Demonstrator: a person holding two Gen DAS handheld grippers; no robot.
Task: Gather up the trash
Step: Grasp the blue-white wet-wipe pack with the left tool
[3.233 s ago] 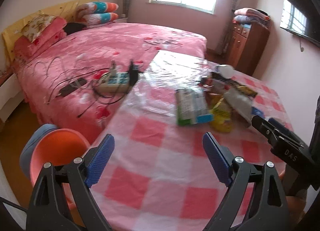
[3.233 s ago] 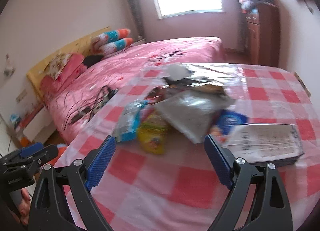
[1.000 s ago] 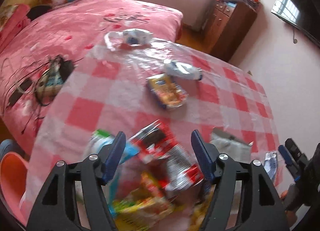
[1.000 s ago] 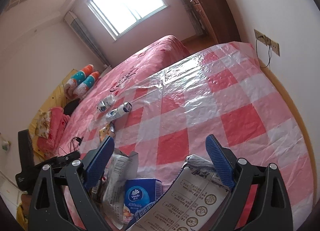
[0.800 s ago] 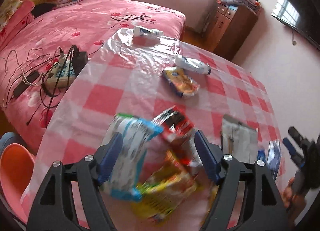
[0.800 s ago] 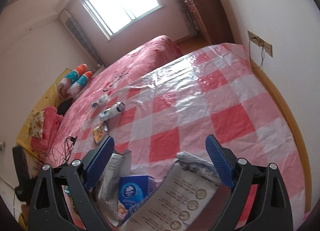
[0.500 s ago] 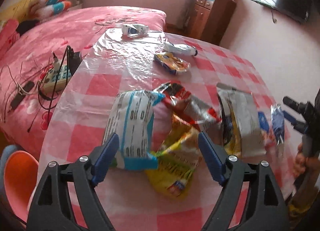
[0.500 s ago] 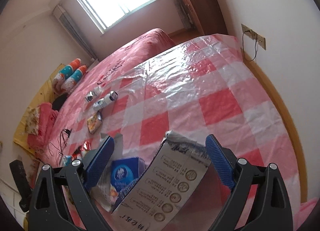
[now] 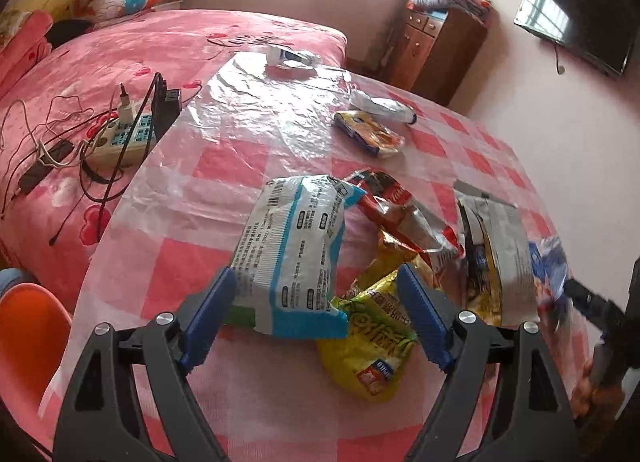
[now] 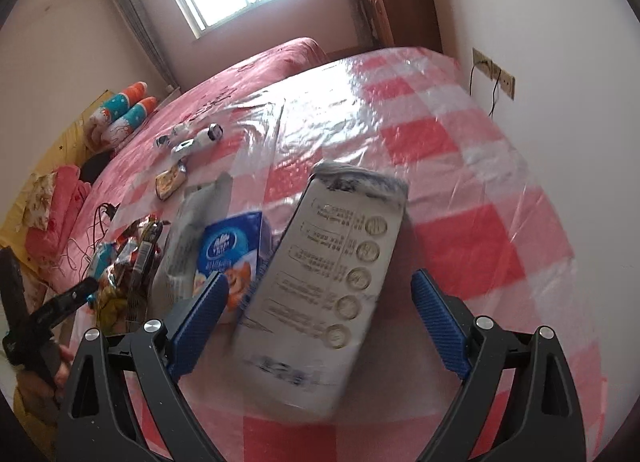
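Both grippers have come down closer to the trash since a second ago. The left gripper, jaws just widened and apart, straddles the white-blue packet on the tabletop. The right gripper, jaws apart, straddles the grey pack.

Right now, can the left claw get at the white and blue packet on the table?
Probably yes. The left claw is open, its jaws have just been opening, and the white and blue packet lies directly ahead on top, nothing covering it. The yellow bag beside it might get caught too.
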